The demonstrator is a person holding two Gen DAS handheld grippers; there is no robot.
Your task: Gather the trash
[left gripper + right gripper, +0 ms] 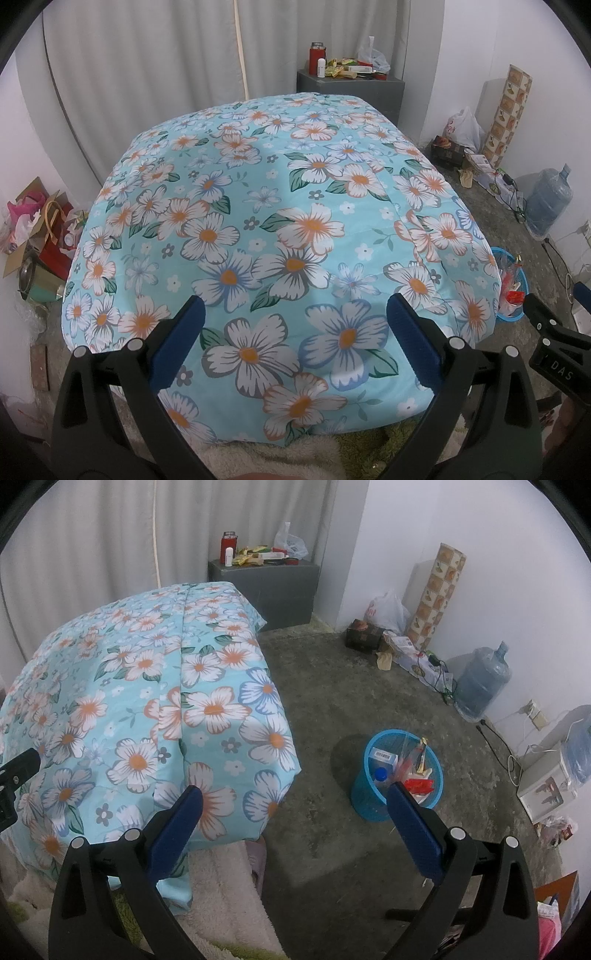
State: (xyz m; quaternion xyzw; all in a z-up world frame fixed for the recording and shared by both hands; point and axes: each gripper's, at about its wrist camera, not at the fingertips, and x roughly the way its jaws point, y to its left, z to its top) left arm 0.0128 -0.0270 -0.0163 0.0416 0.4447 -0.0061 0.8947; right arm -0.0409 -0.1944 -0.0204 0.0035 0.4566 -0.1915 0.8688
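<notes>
Right now the bed [280, 221], under its flowered cover, fills the left view and looks bare of litter, while the blue bin [397, 775] stands on the concrete floor [332, 686] near the bed's corner, already holding wrappers and a bottle. Both the left gripper [293, 317] and the right gripper [295, 801] hover with jaws spread, pinching nothing. Better scan the floor and bedside edges before reaching.

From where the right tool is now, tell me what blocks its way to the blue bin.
Nothing visible does. The right tool is open and empty, and only bare floor lies before the blue bin.
</notes>
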